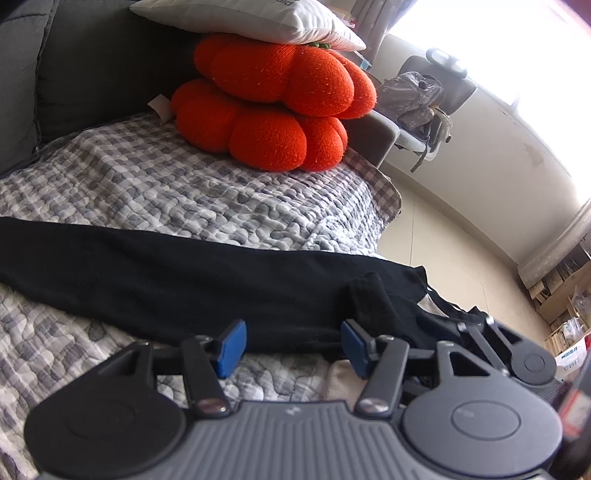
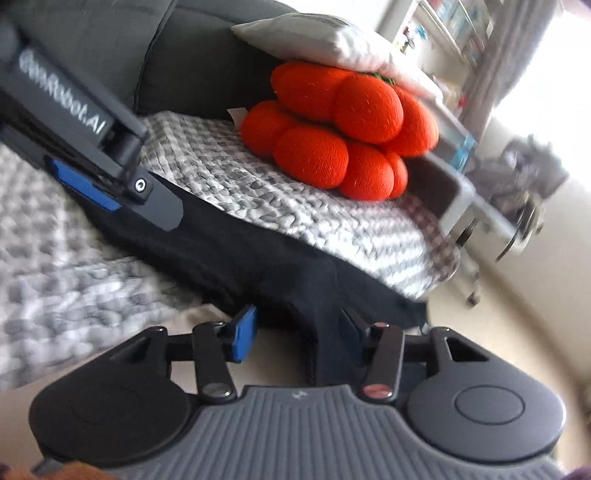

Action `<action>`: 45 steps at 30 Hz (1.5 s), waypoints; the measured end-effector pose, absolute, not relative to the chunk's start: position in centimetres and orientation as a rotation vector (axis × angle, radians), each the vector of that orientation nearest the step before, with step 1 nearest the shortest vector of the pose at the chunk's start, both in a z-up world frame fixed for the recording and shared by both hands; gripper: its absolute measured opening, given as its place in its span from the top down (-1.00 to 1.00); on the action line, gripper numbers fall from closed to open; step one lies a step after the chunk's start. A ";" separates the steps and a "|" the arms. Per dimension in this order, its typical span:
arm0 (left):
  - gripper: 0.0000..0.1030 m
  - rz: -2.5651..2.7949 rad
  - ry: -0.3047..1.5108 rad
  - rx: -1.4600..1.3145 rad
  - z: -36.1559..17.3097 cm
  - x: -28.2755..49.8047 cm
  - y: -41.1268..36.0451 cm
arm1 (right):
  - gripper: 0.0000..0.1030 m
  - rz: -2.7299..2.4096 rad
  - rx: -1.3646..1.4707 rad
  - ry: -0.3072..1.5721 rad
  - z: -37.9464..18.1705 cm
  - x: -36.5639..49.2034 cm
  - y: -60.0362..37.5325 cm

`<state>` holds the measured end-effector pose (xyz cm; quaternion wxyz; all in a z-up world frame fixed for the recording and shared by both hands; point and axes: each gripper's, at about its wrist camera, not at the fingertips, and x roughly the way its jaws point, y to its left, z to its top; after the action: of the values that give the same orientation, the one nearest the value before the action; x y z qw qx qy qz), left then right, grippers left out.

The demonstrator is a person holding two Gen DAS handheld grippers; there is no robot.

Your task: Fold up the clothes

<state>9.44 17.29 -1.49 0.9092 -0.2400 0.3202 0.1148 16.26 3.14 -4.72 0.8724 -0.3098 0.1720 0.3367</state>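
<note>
A long black garment point(image 1: 184, 280) lies stretched across the grey-and-white quilted cover point(image 1: 184, 192), its right end bunched at the cover's edge. My left gripper point(image 1: 291, 345) is open just in front of the garment's near edge, blue pads apart and pressing on nothing. In the blurred right wrist view, my right gripper point(image 2: 297, 334) is open with a fold of the black garment point(image 2: 240, 266) hanging loose between its fingers. One of the left gripper's pads point(image 2: 86, 188) shows at upper left, resting over the same cloth.
Two orange pumpkin cushions point(image 1: 273, 107) are stacked under a white pillow point(image 1: 251, 18) against the dark grey sofa back point(image 1: 92, 74). Beyond the cover's right edge is pale floor point(image 1: 443, 240), a chair with a backpack point(image 1: 417, 99), and shelves point(image 1: 569, 317).
</note>
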 end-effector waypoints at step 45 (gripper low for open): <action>0.87 0.031 0.767 -0.438 -5.0 21.8 15.0 | 0.04 0.309 0.092 0.725 -2.5 27.1 -28.2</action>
<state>21.81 14.96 -4.96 0.9039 -0.2120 0.3711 0.0149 27.09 -28.21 -2.53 0.9223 0.0450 0.3531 0.1504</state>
